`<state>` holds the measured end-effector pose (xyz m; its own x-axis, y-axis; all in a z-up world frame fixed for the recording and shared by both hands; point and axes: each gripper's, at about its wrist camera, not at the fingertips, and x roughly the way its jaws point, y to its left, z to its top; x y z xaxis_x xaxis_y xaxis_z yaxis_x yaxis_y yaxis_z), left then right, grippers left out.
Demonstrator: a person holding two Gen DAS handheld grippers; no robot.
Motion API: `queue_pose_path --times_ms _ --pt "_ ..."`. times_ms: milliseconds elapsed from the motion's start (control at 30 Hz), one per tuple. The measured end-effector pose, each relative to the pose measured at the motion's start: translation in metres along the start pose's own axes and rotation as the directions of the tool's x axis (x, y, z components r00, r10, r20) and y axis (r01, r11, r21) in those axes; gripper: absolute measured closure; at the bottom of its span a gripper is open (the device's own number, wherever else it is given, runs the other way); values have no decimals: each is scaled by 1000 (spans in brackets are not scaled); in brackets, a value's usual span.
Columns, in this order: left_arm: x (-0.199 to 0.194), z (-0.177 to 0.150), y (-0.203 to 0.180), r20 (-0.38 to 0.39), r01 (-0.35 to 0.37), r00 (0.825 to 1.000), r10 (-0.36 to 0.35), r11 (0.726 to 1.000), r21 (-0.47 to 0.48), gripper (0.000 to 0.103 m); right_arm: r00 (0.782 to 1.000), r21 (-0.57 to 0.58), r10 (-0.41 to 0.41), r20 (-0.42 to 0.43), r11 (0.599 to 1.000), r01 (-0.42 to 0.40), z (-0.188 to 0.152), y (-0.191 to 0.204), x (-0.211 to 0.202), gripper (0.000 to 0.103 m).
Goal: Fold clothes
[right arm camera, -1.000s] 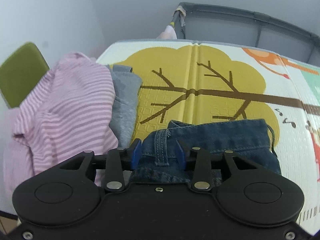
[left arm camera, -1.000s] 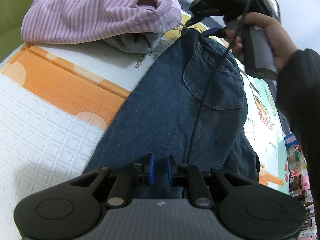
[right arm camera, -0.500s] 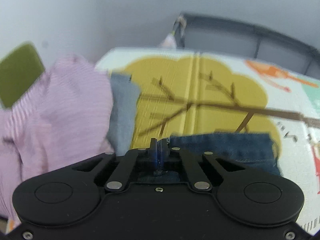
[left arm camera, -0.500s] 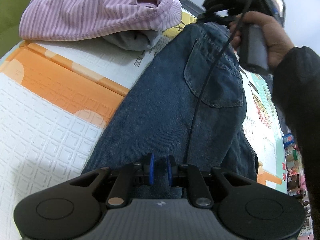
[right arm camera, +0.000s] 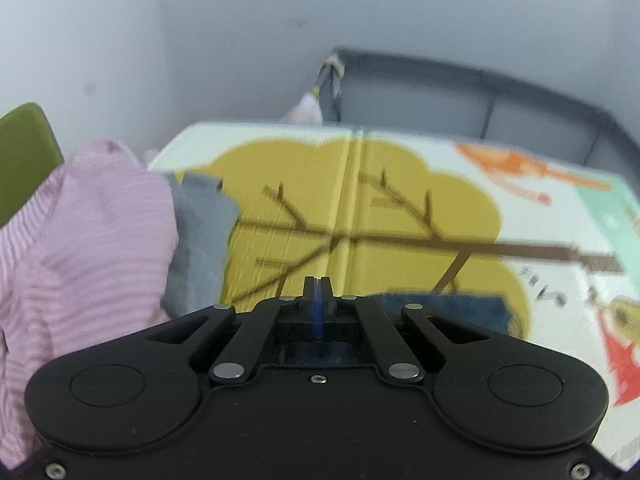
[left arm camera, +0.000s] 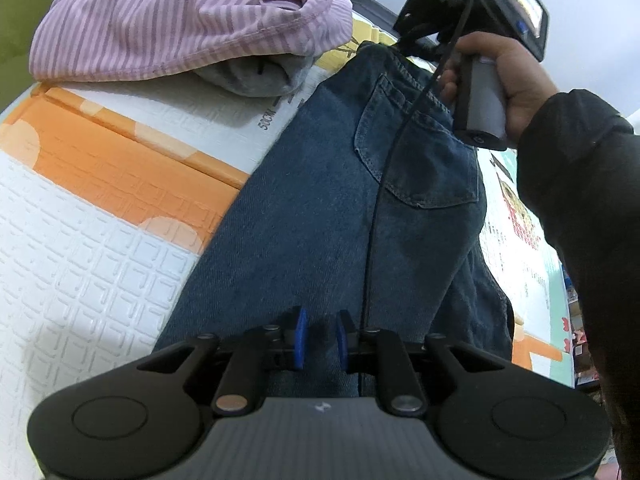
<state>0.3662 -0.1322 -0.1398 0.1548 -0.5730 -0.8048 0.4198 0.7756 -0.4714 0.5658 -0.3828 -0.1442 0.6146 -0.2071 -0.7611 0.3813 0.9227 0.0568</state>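
Blue jeans point(left arm camera: 328, 208) lie lengthwise on the play mat point(left arm camera: 80, 240), back pocket up. My left gripper point(left arm camera: 320, 336) sits at the near leg end, its blue pads pinched on a fold of denim. At the far end a person's hand holds my right gripper point(left arm camera: 404, 46), which is clamped on the waistband and pulls it up off the mat. In the right wrist view the right gripper point(right arm camera: 317, 292) is shut, with denim tucked under the fingers and the jeans' waistband point(right arm camera: 440, 312) showing to its right. That view is blurred by motion.
A pink striped shirt point(left arm camera: 180, 20) is heaped over a grey garment point(left arm camera: 256, 76) at the mat's far left; both also show as the shirt point(right arm camera: 80, 240) and grey garment point(right arm camera: 200, 240). A green chair point(right arm camera: 24, 152) stands beyond. A dark sleeve point(left arm camera: 580, 208) crosses the right side.
My right gripper went from open around the waistband to shut on it, then rose and lifted that end. My left gripper has kept its grip and place.
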Motion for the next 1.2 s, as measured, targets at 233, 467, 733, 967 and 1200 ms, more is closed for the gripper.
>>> queue_pose_path --times_ms 233,467,733,967,1200 --pt "-4 1 -7 -5 -10 1000 10 1000 21 80 997 69 73 31 995 -75 4 -28 -24 95" --pt "-16 0 -32 19 17 1000 -19 996 87 79 990 -28 139 -29 990 -140 0 -64 -70 95" --pt "-10 -13 -60 -39 48 998 -42 985 167 76 976 -83 133 -175 985 -149 -42 -99 -76 94" --pt "6 -24 -56 -117 6 993 13 988 155 73 982 -61 60 -178 996 -71 -73 -107 -51 101" --pt "-17 -23 -60 -85 16 996 -4 990 142 68 983 11 139 -118 990 -138 -68 -109 -82 84"
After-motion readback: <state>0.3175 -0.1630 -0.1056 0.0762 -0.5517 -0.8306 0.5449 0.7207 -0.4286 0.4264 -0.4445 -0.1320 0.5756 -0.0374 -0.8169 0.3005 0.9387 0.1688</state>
